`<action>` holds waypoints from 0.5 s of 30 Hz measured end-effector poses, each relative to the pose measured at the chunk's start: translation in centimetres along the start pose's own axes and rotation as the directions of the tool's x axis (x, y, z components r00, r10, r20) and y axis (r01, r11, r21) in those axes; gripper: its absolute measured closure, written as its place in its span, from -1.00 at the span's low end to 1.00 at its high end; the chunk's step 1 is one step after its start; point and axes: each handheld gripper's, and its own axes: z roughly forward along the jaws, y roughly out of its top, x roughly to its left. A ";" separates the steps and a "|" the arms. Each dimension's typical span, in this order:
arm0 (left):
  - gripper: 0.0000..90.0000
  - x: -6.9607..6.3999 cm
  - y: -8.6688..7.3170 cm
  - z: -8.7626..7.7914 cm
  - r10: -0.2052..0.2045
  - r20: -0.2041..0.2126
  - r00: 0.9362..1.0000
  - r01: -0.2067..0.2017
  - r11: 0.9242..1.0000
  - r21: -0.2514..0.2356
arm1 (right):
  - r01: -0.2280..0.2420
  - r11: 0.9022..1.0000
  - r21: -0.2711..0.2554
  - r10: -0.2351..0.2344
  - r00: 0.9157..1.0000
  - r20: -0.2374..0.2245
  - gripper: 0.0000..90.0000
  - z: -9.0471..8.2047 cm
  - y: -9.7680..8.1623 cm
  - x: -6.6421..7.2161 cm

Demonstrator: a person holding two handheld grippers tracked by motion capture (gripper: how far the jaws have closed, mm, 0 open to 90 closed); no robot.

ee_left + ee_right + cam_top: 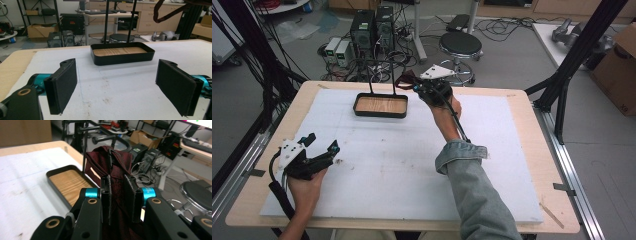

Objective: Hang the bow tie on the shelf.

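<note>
My right gripper is raised over the far edge of the table, just right of the black tray. In the right gripper view its pads are shut on a dark red patterned cloth, which bunches up between and beyond them. The same cloth hangs as a loop at the top right of the left gripper view. The tray has a wooden floor, and a black rack rises from its back. My left gripper rests near the table's left front, its jaws open and empty, pointing at the tray.
A white foam sheet covers the wooden table. A black stool, computer towers and cables stand on the floor beyond the far edge. Black frame struts rise at the right.
</note>
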 end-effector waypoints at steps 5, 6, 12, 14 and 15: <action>-0.61 0.0 0.0 -0.1 0.001 0.001 1.000 -0.001 1.000 0.001 | -0.012 0.999 -0.030 0.013 0.999 0.034 0.72 0.7 0.2 0.0; -0.61 0.0 0.0 -0.1 -0.002 0.002 1.000 0.002 1.000 0.002 | -0.013 0.999 -0.040 0.014 0.999 0.043 0.72 0.8 0.2 0.0; -0.61 -0.1 -0.1 -0.1 -0.006 0.005 1.000 0.006 1.000 0.001 | -0.050 0.998 -0.026 0.051 0.996 0.072 0.71 1.8 0.0 -0.4; -0.61 -0.1 -0.1 -0.1 -0.003 0.005 1.000 0.003 1.000 0.004 | -0.051 0.998 -0.041 0.054 0.995 0.082 0.71 2.0 0.0 -0.5; -0.61 0.0 -0.1 -0.1 -0.002 0.005 1.000 0.002 1.000 0.003 | -0.058 0.997 -0.043 0.061 0.995 0.083 0.71 2.2 0.0 -0.6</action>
